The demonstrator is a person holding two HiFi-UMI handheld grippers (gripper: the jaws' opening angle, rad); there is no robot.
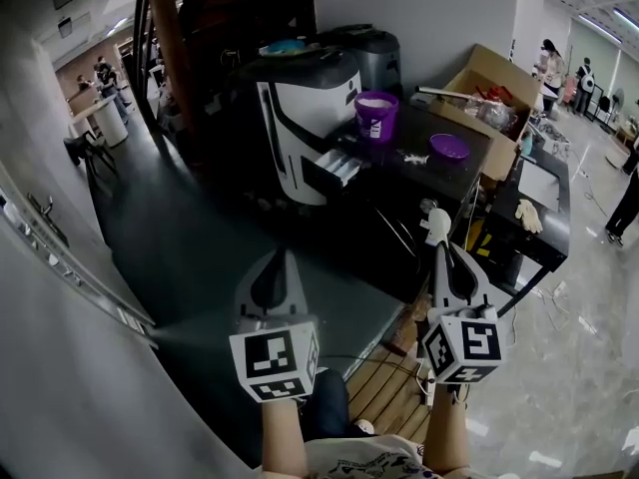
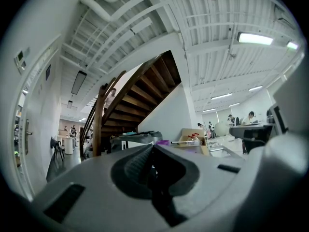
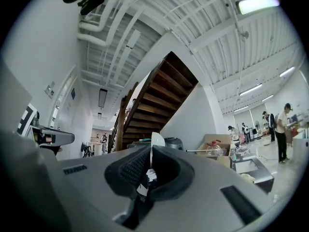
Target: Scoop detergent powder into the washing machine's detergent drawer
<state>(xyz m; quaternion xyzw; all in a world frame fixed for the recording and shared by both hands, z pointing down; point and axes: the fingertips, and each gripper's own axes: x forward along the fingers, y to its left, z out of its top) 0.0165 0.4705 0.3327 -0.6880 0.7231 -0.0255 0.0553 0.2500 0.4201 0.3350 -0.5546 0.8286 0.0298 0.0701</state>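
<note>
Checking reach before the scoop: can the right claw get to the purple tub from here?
Probably yes: the right claw, shut on a white spoon, has open space ahead to the purple tub, which stands uncovered, its lid lying beside it.

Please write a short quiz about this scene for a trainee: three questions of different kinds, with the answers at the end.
1. True or false: the left gripper is shut and holds nothing.
2. What does the right gripper hold? A) a white scoop B) a brush C) a cup
3. Fill in: the purple tub is ____; its lid lies apart from it.

Key: 1 true; 2 A; 3 open.
</note>
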